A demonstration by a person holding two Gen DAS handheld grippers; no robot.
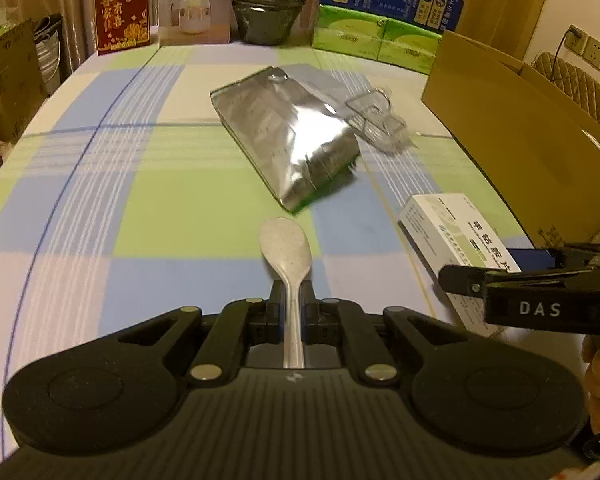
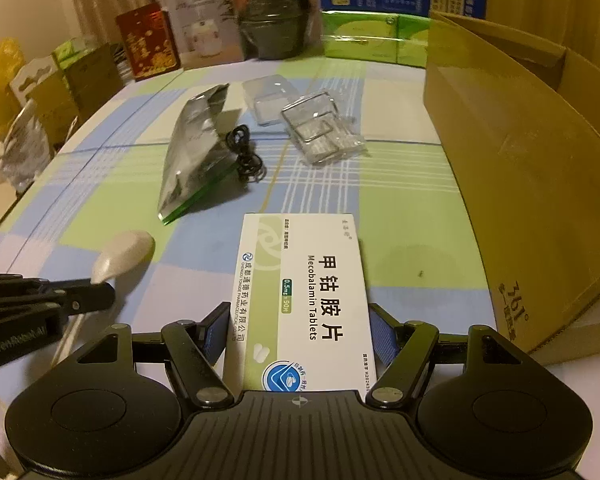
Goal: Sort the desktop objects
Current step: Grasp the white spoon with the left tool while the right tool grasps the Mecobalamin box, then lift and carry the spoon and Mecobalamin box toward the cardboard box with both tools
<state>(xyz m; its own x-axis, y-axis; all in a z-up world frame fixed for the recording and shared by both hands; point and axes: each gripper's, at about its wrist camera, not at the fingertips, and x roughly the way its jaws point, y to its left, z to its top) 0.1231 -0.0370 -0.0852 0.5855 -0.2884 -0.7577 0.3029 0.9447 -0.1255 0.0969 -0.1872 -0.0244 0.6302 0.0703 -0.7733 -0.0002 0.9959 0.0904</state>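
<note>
With the spoon (image 1: 286,248) pinched by the left gripper (image 1: 292,300) and the pill box (image 2: 304,300) clamped by the right gripper (image 2: 300,332), both should be carried level toward the cardboard box (image 2: 520,168) at right.

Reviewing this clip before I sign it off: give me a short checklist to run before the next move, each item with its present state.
1. Left claw shut on the speckled white plastic spoon: ok.
2. Right claw gripping the white tablet box: ok, pads at both sides.
3. Open brown cardboard box within view for dropping: ok.
4. Silver foil pouch clear of both claws: ok.
5. Black cable free of the pouch: cannot tell.
</note>
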